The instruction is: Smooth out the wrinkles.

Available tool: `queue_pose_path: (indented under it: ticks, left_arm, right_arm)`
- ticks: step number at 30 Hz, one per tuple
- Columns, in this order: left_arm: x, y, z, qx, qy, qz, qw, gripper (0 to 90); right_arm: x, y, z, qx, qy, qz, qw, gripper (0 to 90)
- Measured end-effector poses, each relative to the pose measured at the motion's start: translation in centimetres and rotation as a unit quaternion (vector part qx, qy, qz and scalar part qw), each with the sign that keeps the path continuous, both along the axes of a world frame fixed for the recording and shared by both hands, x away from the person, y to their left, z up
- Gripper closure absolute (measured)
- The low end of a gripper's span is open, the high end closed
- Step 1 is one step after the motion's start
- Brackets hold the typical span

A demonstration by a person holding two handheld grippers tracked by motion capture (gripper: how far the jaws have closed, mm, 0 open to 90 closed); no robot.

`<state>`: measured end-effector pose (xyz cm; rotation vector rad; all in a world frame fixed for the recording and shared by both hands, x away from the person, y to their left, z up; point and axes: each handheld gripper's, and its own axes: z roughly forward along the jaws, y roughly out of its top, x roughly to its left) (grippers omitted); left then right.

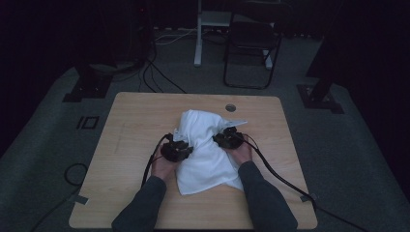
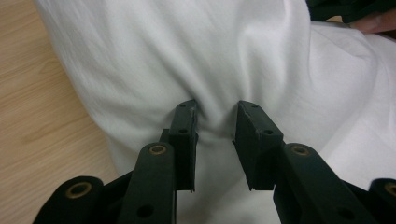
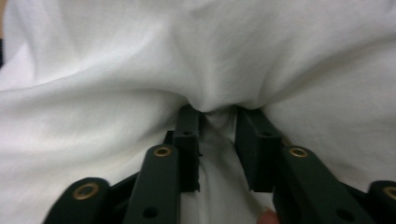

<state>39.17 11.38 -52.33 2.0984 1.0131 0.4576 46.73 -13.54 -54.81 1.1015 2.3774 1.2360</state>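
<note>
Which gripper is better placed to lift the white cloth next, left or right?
Right, by a little. The right gripper has a bunched fold of the cloth pinched between its jaws. The left gripper has cloth between its jaws too, but a wider gap shows there, so its hold looks looser.

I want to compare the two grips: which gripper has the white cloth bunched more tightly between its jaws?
The right gripper: the white cloth puckers between its jaws. At the left gripper it shows only a shallow fold.
</note>
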Motion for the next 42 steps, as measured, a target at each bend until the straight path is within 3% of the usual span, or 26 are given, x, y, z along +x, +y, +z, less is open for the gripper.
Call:
queue_pose_path:
  ticks: [8,11,18,20,22,26,28,31,34,42]
  left_arm:
    - [-0.5,0.3,0.1,-0.004,-0.023,0.004,0.9997,65.5]
    - [-0.9,0.7,0.4,-0.011,-0.039,0.008,0.9991,62.7]
    - [-2.7,3.2,1.5,-0.049,-0.086,0.033,0.9946,57.2]
    - [-3.0,3.6,1.6,-0.051,-0.092,0.036,0.9938,57.1]
    - [-4.0,4.7,1.7,-0.061,-0.105,0.05,0.9913,56.3]
    - [-4.9,5.8,1.4,-0.071,-0.113,0.063,0.989,55.4]
    - [-5.7,6.7,0.7,-0.066,-0.122,0.077,0.9873,55.1]
    - [-6.5,7.5,-0.5,-0.062,-0.12,0.086,0.987,55.1]
    - [-6.5,8.1,-1.4,-0.046,-0.109,0.095,0.9885,55.1]
    - [-6.6,8.8,-1.6,-0.049,-0.106,0.106,0.9875,55.1]
  right_arm:
    - [-0.4,-0.3,0.6,-0.025,-0.007,-0.027,0.9993,52.8]
    - [-1.6,-1.6,1.5,-0.035,-0.008,-0.054,0.9979,48.6]
    - [-6.4,-5.2,1.9,-0.033,-0.027,-0.072,0.9965,48.0]
    - [-6.9,-5.7,1.8,-0.032,-0.029,-0.075,0.9963,47.7]
    - [-8.5,-7.3,1.3,-0.018,-0.027,-0.094,0.995,47.6]
    - [-9.2,-8.0,0.8,-0.014,-0.027,-0.104,0.9941,47.3]
    - [-10.3,-9.4,-0.1,0.001,-0.029,-0.128,0.9913,46.3]
    - [-10.6,-9.9,-0.1,0.013,-0.033,-0.144,0.989,46.1]
    - [-11.2,-10.2,-0.4,0.026,-0.04,-0.16,0.986,45.9]
    - [-11.0,-10.4,-1.2,0.02,-0.039,-0.165,0.9853,45.8]
